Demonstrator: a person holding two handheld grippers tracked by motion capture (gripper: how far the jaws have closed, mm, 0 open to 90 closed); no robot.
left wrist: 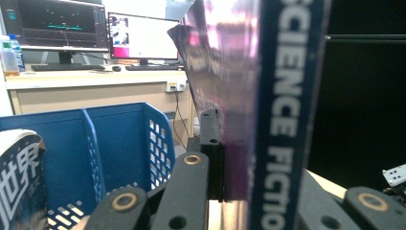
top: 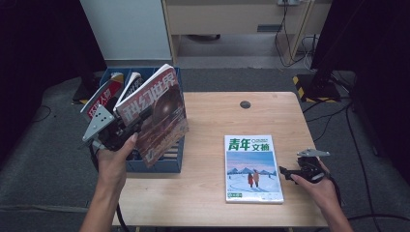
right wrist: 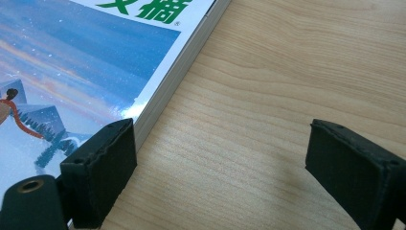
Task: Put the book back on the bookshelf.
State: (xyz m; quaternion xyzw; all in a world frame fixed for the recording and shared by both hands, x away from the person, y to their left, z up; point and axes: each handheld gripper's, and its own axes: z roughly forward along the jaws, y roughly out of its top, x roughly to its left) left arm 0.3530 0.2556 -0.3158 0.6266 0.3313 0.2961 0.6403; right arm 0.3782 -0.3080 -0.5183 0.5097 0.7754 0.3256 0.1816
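- Left gripper [top: 126,126] clamps a red magazine [top: 155,113], tilted over the blue crate [top: 167,162]; its lower edge is hidden.
- Right gripper [top: 286,171], jaws apart, sits by the stack [top: 252,168], lower copies barely visible.

A: How many magazines can you count?

B: Four. One red-brown science fiction magazine [top: 157,113] held up at the blue plastic slotted file rack [top: 164,162], two more standing in that rack, a red-covered one [top: 104,96] and a dark one with white lettering [top: 131,83], and one flat magazine with a green title and a snowy blue picture [top: 252,168] on the light wooden worktop [top: 212,121].

A: Racks?

B: One, with at least two compartments.

A: Claws?

B: Two: the left claw [top: 126,126] and the right claw [top: 286,172], one in each of the person's two hands.

A: Anything behind?

B: Two computer monitors [left wrist: 143,36] on a desk and one keyboard [left wrist: 64,67].
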